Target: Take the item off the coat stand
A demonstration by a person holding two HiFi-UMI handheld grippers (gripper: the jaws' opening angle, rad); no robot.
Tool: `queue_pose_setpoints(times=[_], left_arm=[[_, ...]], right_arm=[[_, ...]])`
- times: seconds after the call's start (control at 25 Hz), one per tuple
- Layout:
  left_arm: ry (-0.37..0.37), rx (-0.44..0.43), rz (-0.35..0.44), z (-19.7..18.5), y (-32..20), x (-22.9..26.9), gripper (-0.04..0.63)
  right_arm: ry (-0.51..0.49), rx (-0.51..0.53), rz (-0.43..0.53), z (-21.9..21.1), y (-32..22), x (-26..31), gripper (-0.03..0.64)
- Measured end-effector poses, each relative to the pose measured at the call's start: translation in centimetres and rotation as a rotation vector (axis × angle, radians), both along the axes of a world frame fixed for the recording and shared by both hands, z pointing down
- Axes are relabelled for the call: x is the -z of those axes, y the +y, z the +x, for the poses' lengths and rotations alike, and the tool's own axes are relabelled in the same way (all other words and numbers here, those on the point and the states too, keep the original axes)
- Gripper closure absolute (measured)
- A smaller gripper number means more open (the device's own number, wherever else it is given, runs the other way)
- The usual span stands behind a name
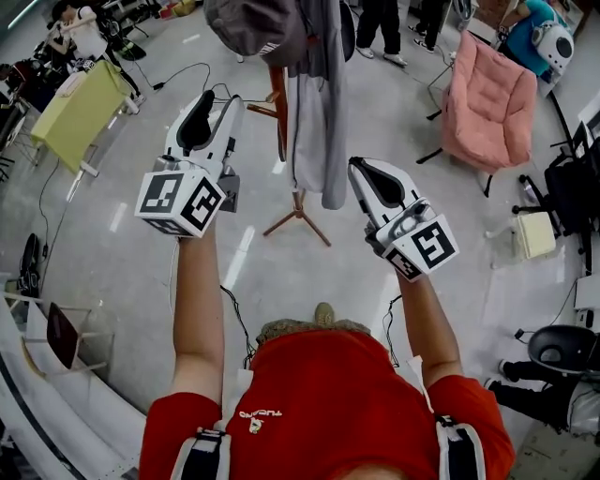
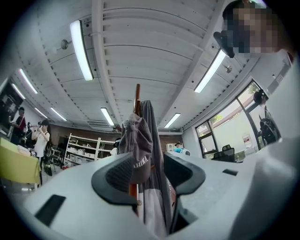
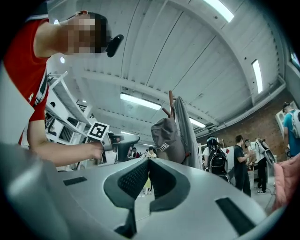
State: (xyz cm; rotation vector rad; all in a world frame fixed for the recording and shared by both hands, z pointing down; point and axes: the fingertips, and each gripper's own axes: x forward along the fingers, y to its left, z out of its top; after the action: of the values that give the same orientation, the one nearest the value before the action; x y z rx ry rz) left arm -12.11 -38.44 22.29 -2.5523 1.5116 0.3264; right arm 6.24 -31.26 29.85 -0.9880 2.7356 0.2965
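Note:
A grey cap (image 1: 253, 23) hangs at the top of a wooden coat stand (image 1: 279, 112), and a long grey garment (image 1: 319, 103) drapes down the pole beside it. My left gripper (image 1: 214, 112) is raised just left of the stand with its jaws open. In the left gripper view the cap (image 2: 138, 140) and the garment (image 2: 154, 126) show in the gap between the jaws, which do not press on either. My right gripper (image 1: 361, 167) is lower, right of the garment, shut and empty. The right gripper view has the cap (image 3: 166, 138) beyond the jaw tips.
A pink armchair (image 1: 487, 98) stands at the back right and a yellow-green table (image 1: 80, 108) at the back left. Cables (image 1: 234, 309) trail over the floor near the stand's legs (image 1: 298, 220). People (image 3: 241, 159) stand off to the right. Shelves (image 2: 84, 147) line the far wall.

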Motion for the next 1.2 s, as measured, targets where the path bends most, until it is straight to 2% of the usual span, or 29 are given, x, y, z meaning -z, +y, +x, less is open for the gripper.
queue_pose_setpoints(times=[0.12, 0.24, 0.56, 0.6, 0.68, 0.72, 0.84, 1.2], left_arm=[[0.007, 0.014, -0.006, 0.1, -3.5, 1.8, 0.352], [0.009, 0.022, -0.013, 0.1, -6.6, 3.5, 0.322], [-0.002, -0.003, -0.023, 0.2, -13.1, 5.9, 0.304], [-0.008, -0.003, -0.024, 0.2, -13.5, 6.1, 0.338], [-0.011, 0.008, -0.019, 0.2, -13.8, 6.8, 0.495], [-0.005, 0.011, -0.013, 0.2, -13.9, 7.3, 0.542], [0.014, 0.016, 0.014, -0.3, -13.3, 8.1, 0.569], [0.069, -0.014, 0.159, -1.4, -9.1, 13.8, 0.572]], right_arm=[[-0.008, 0.006, -0.004, 0.7, -1.8, 0.1, 0.592], [-0.01, 0.005, -0.01, 1.0, -3.0, 0.0, 0.592], [-0.009, -0.031, -0.007, 0.2, -6.0, 0.1, 0.592], [-0.011, -0.035, -0.007, 0.1, -6.3, 0.2, 0.592], [-0.015, -0.042, -0.003, 0.1, -6.7, 0.6, 0.592], [-0.017, -0.048, 0.001, 0.1, -6.8, 0.7, 0.592], [-0.018, -0.06, 0.004, -0.2, -6.7, 0.4, 0.592], [-0.016, -0.054, -0.007, -1.2, -6.5, 0.1, 0.592]])
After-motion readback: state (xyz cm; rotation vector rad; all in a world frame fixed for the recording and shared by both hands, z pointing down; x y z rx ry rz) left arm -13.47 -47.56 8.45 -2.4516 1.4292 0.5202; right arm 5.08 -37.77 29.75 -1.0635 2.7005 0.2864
